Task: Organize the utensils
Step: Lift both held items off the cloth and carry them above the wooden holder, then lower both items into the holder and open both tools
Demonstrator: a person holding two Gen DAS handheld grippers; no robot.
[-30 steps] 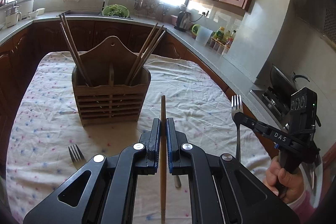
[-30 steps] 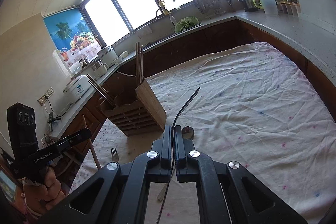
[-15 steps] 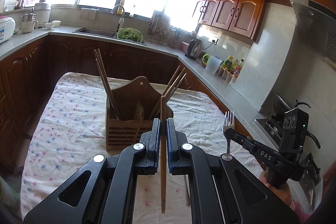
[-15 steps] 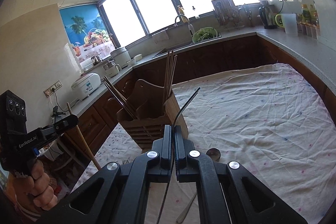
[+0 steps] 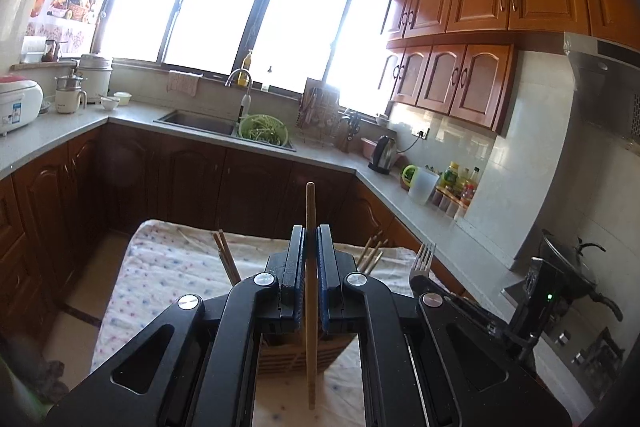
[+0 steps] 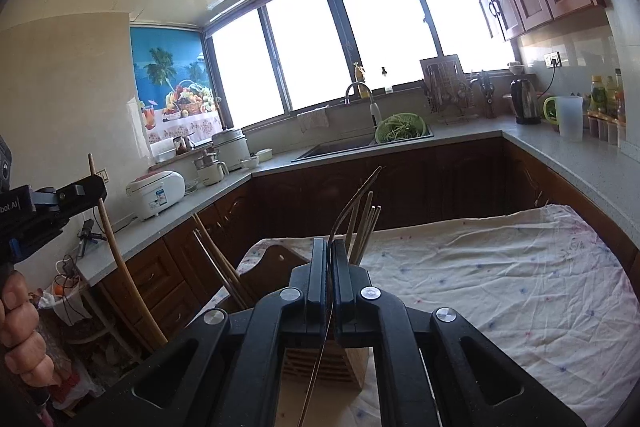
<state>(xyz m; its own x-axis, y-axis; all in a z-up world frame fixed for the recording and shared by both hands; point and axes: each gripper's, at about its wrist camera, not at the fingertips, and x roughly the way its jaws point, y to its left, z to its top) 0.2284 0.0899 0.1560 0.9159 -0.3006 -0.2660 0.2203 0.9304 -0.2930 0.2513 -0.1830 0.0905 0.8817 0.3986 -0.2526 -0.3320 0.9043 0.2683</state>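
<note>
Your left gripper (image 5: 310, 281) is clamped on a wooden chopstick (image 5: 310, 307), which stands upright between the fingers, its lower end hanging in front of the wooden utensil holder (image 5: 280, 357). That holder sits on the cloth-covered surface (image 5: 168, 267) right below the gripper. More chopsticks (image 5: 226, 259) stick out of the holder's left side and another bunch (image 5: 372, 257) out of its right. Your right gripper (image 6: 330, 285) is closed on a metal fork (image 5: 421, 263) by its thin handle, with the tines showing just right of the holder in the left wrist view. In the right wrist view this gripper hangs directly above the holder (image 6: 320, 363).
</note>
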